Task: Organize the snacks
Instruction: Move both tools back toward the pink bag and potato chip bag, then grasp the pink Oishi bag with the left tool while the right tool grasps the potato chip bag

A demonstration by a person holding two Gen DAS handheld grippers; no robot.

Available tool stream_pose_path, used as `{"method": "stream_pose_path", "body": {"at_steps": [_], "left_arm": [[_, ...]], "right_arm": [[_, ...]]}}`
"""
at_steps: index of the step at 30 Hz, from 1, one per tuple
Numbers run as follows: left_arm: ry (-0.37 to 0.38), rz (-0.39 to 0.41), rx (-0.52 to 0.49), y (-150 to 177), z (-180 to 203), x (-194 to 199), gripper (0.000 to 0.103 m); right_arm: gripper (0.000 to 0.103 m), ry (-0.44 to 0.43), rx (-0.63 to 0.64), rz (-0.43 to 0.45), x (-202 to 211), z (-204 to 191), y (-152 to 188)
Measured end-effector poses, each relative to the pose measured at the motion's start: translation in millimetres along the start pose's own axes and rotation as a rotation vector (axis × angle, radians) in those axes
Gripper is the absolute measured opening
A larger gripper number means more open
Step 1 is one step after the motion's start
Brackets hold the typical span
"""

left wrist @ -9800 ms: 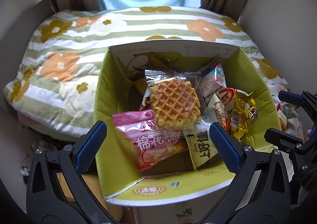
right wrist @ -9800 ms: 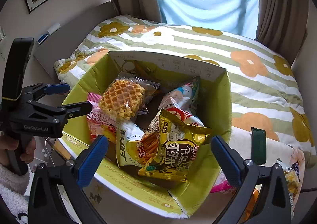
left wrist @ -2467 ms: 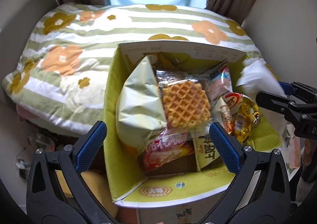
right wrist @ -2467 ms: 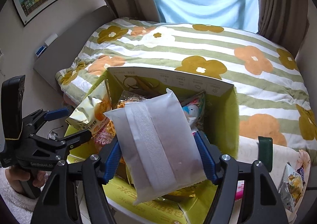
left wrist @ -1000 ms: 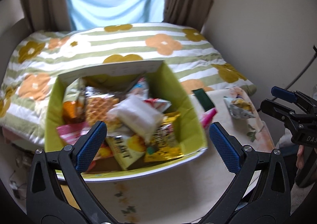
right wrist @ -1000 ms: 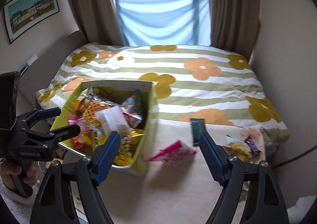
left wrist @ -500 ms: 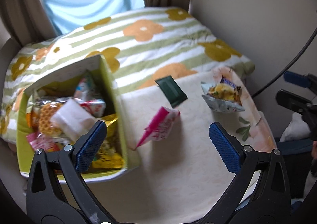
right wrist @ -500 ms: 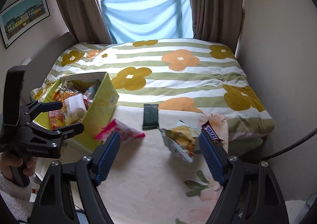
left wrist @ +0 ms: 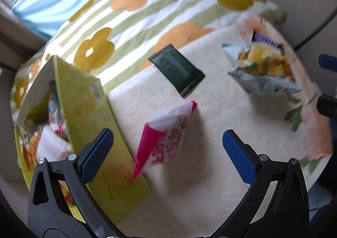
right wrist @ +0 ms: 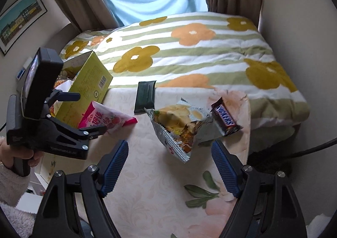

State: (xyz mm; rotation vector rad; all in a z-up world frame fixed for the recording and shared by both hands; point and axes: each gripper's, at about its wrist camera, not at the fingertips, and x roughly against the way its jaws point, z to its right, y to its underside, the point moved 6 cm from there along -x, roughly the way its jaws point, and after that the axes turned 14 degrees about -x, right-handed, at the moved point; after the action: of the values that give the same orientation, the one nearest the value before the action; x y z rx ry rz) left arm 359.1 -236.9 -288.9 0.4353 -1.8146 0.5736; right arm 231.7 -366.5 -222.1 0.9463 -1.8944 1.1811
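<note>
A green cardboard box [left wrist: 84, 111] [right wrist: 88, 88] full of snacks stands at the table's left. A pink and white snack bag [left wrist: 166, 139] [right wrist: 105, 121] leans against its side. A dark green packet [left wrist: 177, 69] [right wrist: 145, 96], a silver chip bag [left wrist: 263, 69] [right wrist: 179, 126] and a Snickers bar [right wrist: 225, 120] lie on the table. My left gripper [left wrist: 167, 153] is open and empty, hovering just before the pink bag. My right gripper [right wrist: 169, 166] is open and empty, just in front of the chip bag.
The table [right wrist: 147, 185] has a cream floral cloth. A bed with a green striped flower quilt [right wrist: 189, 48] lies behind it. A wall [right wrist: 305, 27] is at the right, with curtains and a window at the back.
Both grippers have swung right, away from the box, and moved down toward the loose snacks on the table. The white packet the right gripper held earlier lies in the box.
</note>
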Motion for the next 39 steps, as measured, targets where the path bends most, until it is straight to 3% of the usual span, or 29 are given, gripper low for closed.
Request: {"method": "stream_pose_path", "body": {"at_steps": [7,12,18,27,28,29,30,33,39], "left_arm": [[0.033,-0.144,-0.134,-3.6,8.5,-43.7,0.103],[0.05,-0.181,-0.195,-3.3,15.1,-62.4,0.101],[0.104,-0.249,-0.191,-0.9,12.5,-85.2,0.082],[0.183,-0.254,-0.164,-2.1,15.1,-87.6,0.065],[0.189,-0.253,-0.166,-2.3,15.6,-87.4,0.063],[0.194,-0.254,-0.169,-2.4,14.5,-88.3,0.062],[0.202,-0.251,-0.173,-2.8,15.5,-87.6,0.059],[0.237,-0.248,-0.181,-2.9,19.6,-85.2,0.044],[0.234,-0.24,-0.182,-2.5,19.9,-82.7,0.04]], "right_arm": [[0.078,0.044,-0.021,0.027,-35.3,3.5,0.3],[0.078,0.133,0.009,0.087,-58.8,3.6,-0.4],[0.078,0.155,-0.009,0.099,-74.2,0.9,-5.7],[0.078,0.228,-0.075,0.174,-87.9,3.2,-8.0],[0.08,0.233,-0.07,0.181,-88.1,2.7,-8.0],[0.098,0.245,-0.061,0.186,-89.4,2.7,-8.2],[0.103,0.256,-0.058,0.186,-90.9,2.8,-8.4],[0.103,0.267,-0.052,0.2,-95.0,3.1,-11.2],[0.103,0.322,-0.033,0.188,-106.5,5.1,-16.4]]}}
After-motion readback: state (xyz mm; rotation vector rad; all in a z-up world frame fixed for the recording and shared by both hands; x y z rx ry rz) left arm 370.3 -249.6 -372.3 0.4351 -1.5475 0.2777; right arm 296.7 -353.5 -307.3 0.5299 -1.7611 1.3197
